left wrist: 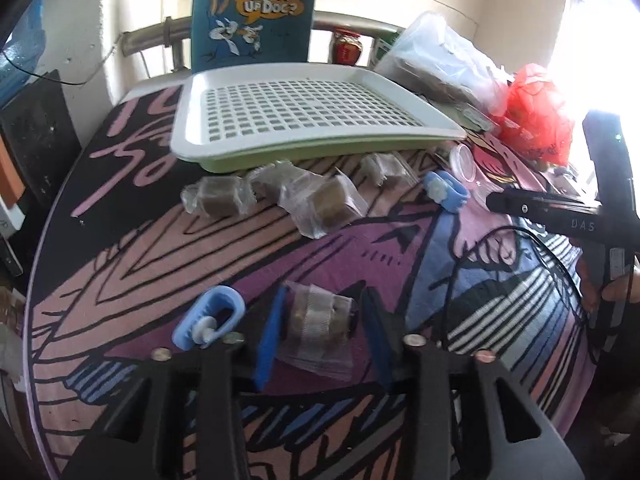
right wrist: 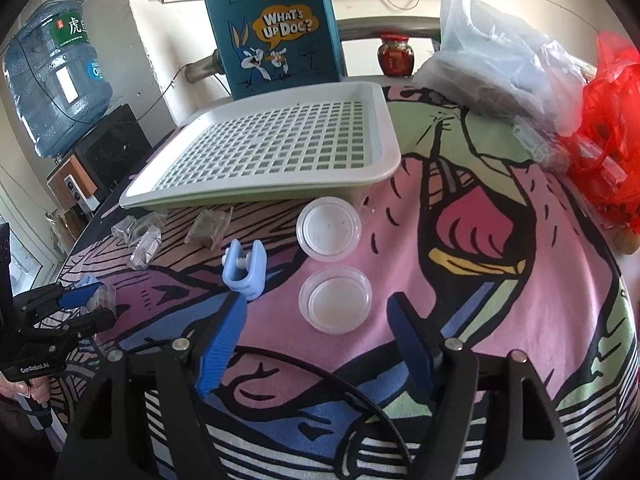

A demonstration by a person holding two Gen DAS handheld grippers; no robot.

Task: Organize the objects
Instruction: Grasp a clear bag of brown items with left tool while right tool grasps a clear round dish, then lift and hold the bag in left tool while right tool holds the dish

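The left gripper (left wrist: 324, 336) has its blue fingers (left wrist: 269, 344) on either side of a wrapped brown sweet (left wrist: 320, 320) lying on the patterned cloth (left wrist: 320, 256); whether the pads press its clear wrapper cannot be told. The sweet is a squat brown block in crinkled film, its long axis running across the gap from finger to finger. Just outside the left finger lies a pale blue clip (left wrist: 210, 316), its screw end turned toward the gripper. Beyond the fingertips, more wrapped sweets (left wrist: 328, 204) form a ragged row in front of the white slotted tray (left wrist: 304, 112).

The right gripper (right wrist: 316, 332) stands released, its fingers spread around a small clear cup (right wrist: 335, 300) without touching it. A second cup (right wrist: 329, 228) sits just beyond it, and another blue clip (right wrist: 245, 270) stands just past the left fingertip.
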